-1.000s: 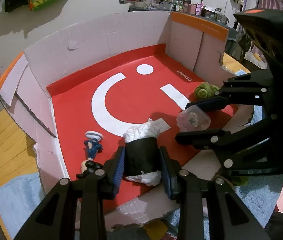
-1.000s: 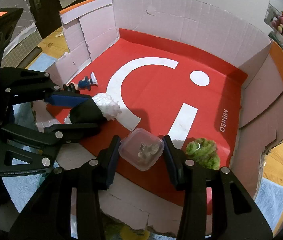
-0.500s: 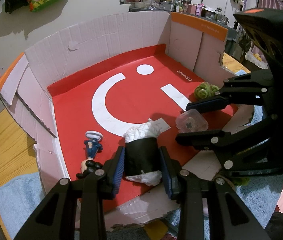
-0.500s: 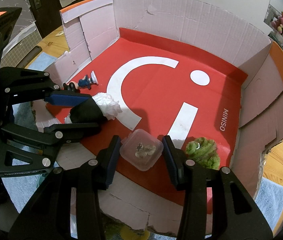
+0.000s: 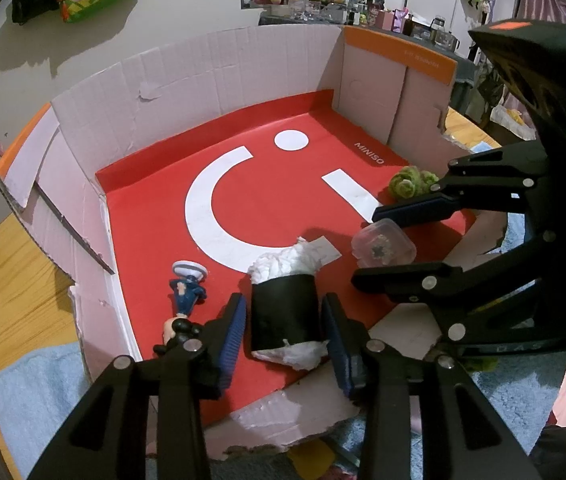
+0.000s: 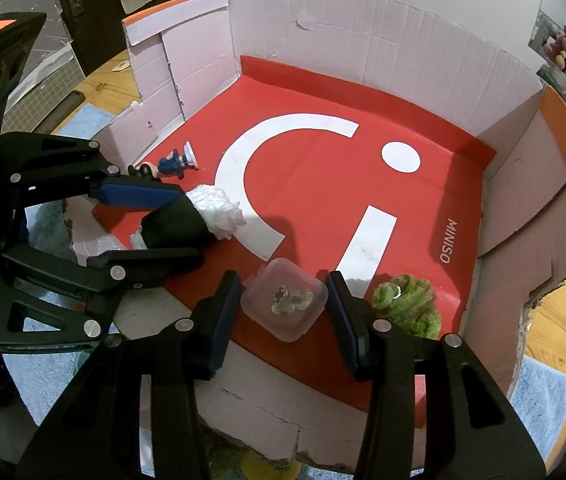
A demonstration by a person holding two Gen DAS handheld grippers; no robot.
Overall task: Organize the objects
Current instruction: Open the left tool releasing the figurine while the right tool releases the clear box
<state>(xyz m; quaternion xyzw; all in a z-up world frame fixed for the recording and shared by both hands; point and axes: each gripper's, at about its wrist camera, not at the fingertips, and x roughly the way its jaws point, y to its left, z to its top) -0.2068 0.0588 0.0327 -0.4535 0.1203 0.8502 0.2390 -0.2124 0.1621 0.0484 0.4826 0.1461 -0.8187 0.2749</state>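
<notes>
The small clear plastic lidded container (image 6: pixel 285 299), with brownish bits inside, is lying on the red floor of the open cardboard box (image 6: pixel 363 60) near its torn front edge, and the right gripper (image 6: pixel 283 300) is straddling it with the jaws spread, a gap showing on each side, so nothing is being gripped; a second ago the container was sitting higher between those pads and looked pinched. The black roll stuffed with white crumpled paper (image 5: pixel 285 312) is resting on the red floor as well, between the blue pads of the left gripper (image 5: pixel 284 332), whose jaws are standing slightly apart from the roll's sides, where earlier they were pressed against it. The roll is lying in the same spot as before, its white end pointing toward the curved white stripe. Just left of the left gripper, a small blue figurine with a white round base (image 5: pixel 185 292) is lying on its side. A fuzzy green plush lump (image 6: pixel 407 306) is sitting just to the right of the right gripper's pad, near the box's side wall.
</notes>
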